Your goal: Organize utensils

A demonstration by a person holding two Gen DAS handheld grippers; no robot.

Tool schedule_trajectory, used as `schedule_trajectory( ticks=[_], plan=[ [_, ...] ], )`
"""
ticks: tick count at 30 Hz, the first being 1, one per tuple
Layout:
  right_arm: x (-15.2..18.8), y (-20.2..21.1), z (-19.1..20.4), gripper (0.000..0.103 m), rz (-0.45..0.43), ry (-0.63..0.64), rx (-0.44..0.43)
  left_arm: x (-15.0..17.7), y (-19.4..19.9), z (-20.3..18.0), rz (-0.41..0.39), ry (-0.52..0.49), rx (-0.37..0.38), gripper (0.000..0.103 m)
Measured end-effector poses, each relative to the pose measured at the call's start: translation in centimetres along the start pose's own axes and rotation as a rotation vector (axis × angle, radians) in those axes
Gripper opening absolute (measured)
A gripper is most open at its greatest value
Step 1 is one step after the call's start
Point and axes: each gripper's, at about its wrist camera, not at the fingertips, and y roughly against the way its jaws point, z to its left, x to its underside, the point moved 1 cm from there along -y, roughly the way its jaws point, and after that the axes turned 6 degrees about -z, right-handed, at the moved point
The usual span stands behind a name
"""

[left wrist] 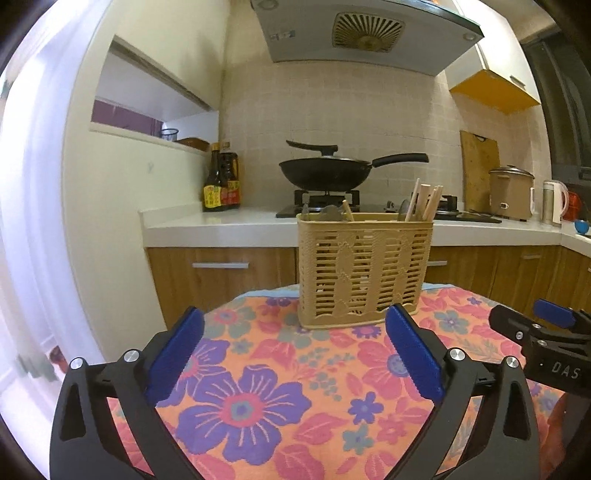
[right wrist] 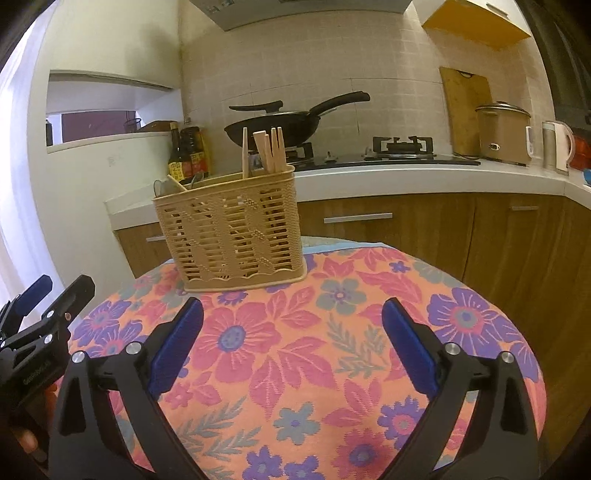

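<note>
Left tool [left wrist: 294, 347] spread, empty; right tool [right wrist: 291, 341] spread, empty. Slatted utensil basket [left wrist: 364, 269] upright at frame centre on floral-cloth surface [left wrist: 258, 398]; wooden chopsticks [left wrist: 424, 203] in right compartment.

Home kitchen: wok [left wrist: 325, 172] on gas stove [right wrist: 402, 144], range hood [left wrist: 365, 33], tiled wall, rice cooker [right wrist: 503, 132].

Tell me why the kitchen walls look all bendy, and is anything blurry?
Both wrist views use a fisheye lens, so straight edges curve near the borders; in the left wrist view the wall at far left looks washed out and blurry, while the utensil basket stays sharp; in the right wrist view the corners go dark.
</note>
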Motion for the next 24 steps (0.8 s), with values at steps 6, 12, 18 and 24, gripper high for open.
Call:
schedule_trajectory(
  ticks=[6, 12, 18, 24],
  plan=[
    [0.2, -0.3, 0.8, 0.095, 0.021, 0.039, -0.004, 0.2, -0.8, 0.4, 0.041, 0.014, -0.037, 0.095],
    [0.4, 0.0, 1.8, 0.095, 0.009, 0.091, 0.005, 0.3, -0.7, 0.6, 0.048, 0.017, -0.037, 0.095],
    [0.4, -0.2, 1.5, 0.095, 0.025, 0.078, 0.004, 0.3, -1.1, 0.5, 0.065, 0.014, -0.036, 0.095],
    [0.5, -0.1, 1.7, 0.095, 0.023, 0.086, 0.002, 0.3, -1.2, 0.5, 0.068, 0.013, -0.038, 0.095]
  ],
)
